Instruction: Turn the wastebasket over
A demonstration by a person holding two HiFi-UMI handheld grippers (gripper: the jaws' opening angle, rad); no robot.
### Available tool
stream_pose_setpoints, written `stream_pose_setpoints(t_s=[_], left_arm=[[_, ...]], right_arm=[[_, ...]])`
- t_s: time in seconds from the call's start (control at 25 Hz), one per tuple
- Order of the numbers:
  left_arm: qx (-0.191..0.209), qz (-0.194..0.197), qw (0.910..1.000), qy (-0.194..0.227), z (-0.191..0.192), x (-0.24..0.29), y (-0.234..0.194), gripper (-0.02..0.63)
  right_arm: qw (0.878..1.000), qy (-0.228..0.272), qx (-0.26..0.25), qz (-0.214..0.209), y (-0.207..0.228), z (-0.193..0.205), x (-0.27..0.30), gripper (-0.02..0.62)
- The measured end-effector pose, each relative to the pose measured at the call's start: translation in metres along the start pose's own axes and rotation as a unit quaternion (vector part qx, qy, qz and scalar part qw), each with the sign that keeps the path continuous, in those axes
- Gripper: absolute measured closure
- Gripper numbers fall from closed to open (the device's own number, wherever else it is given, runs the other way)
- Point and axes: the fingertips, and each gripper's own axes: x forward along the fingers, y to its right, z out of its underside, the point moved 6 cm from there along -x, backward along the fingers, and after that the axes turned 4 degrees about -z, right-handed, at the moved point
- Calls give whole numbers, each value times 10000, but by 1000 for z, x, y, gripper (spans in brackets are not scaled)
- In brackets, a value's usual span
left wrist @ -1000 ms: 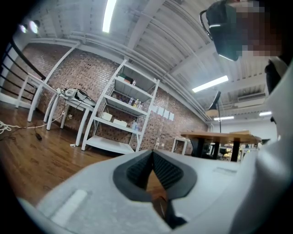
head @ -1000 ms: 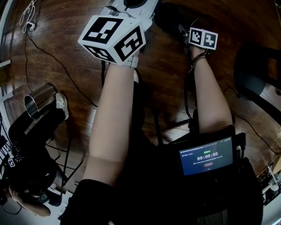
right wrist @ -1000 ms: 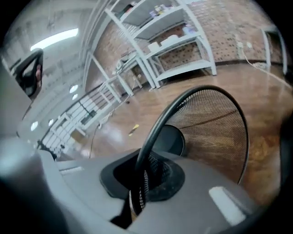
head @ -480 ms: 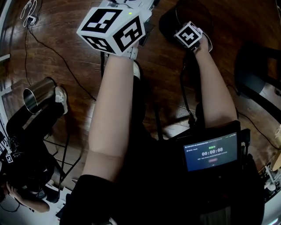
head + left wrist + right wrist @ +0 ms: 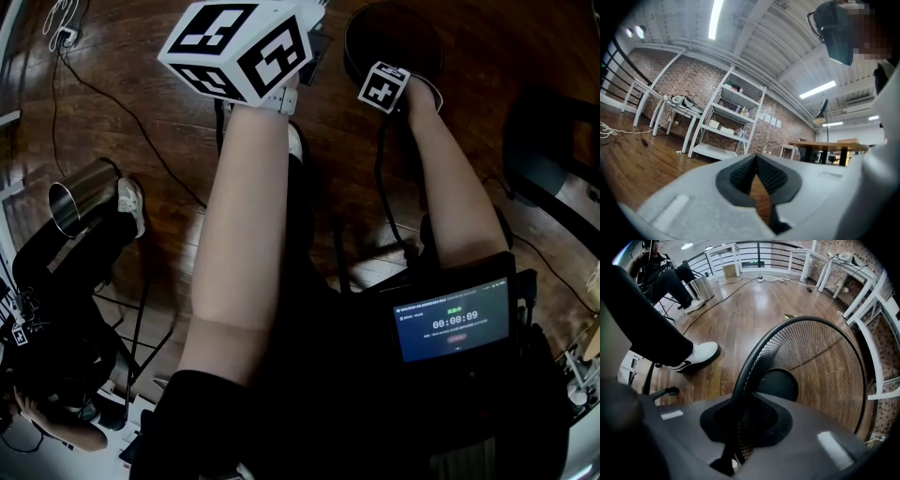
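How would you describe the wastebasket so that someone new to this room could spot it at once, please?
On the brown wooden floor, look just ahead of the camera wearer's white shoe, where a round wastebasket stands open end up. It is black wire mesh with a solid black bottom, unlike the shiny steel bin off to the left beside a seated person.

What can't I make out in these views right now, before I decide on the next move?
Right gripper view: the jaws of the right gripper have just been opening with the rim of the wastebasket between them; mesh covers the pads, so contact is unclear.
Head view: its marker cube and the hand hide that grip.
Head view: the top edge cuts off the jaws of the left gripper.
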Motion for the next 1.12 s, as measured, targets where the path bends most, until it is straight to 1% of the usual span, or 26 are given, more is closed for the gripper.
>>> stream_pose_setpoints(t_s=[0.12, 0.28, 0.44, 0.48, 0.52, 0.6, 0.64, 0.68, 0.72, 0.76, 0.8, 0.84, 0.88, 0.92, 0.96, 1.0, 1.04, 1.08, 1.12], left_arm=[[4, 67, 10000, -9, 2, 4, 5, 603], [37, 137, 9999, -77, 6, 3, 6, 603], [0, 163, 9998, -61, -1, 8, 18, 603], [-7, 178, 9998, -75, -1, 9, 22, 603], [-20, 191, 9998, -97, 0, 10, 25, 603], [-55, 214, 9996, -157, 6, 12, 33, 603], [-70, 231, 9995, -201, 10, 13, 37, 603], [-79, 255, 9993, -251, 14, 14, 42, 603], [-80, 286, 9991, -301, 17, 14, 46, 603], [-78, 319, 9989, -348, 20, 15, 51, 603], [-74, 350, 9986, -388, 22, 14, 56, 603], [-64, 382, 9984, -416, 23, 13, 61, 603], [-42, 413, 9982, -441, 25, 13, 67, 603], [-5, 437, 9979, -472, 27, 12, 73, 603], [49, 454, 9976, -511, 29, 12, 79, 603], [114, 469, 9973, -553, 31, 11, 85, 603], [173, 483, 9969, -589, 31, 11, 91, 603], [213, 495, 9967, -607, 32, 10, 96, 603], [234, 507, 9966, -606, 34, 10, 100, 603]], right_arm=[[10000, 33, -3, 7, -3, -1, 5, 543], [9989, 336, 34, 332, 0, -10, -12, 448], [9959, 704, 219, 524, 1, 4, -54, 417], [9949, 827, 230, 536, 1, 8, -63, 416], [9934, 984, 243, 538, 0, 12, -72, 399], [9885, 1388, 286, 525, -3, 23, -89, 399], [9846, 1633, 311, 545, -5, 27, -99, 402], [9788, 1924, 362, 608, -4, 31, -112, 421], [9696, 2294, 475, 705, -1, 33, -127, 451], [9551, 2773, 667, 809, 4, 33, -145, 489], [9332, 3354, 919, 903, 10, 34, -166, 533], [9046, 3976, 1184, 983, 15, 34, -190, 571], [8729, 4549, 1416, 1053, 18, 34, -215, 577], [8427, 5019, 1586, 1129, 18, 36, -238, 583], [8164, 5387, 1687, 1218, 18, 40, -259, 584], [7945, 5673, 1731, 1306, 15, 44, -278, 584], [7769, 5895, 1738, 1367, 11, 48, -295, 586], [7631, 6071, 1724, 1393, 7, 52, -309, 586], [7521, 6211, 1701, 1400, 1, 55, -318, 585]])
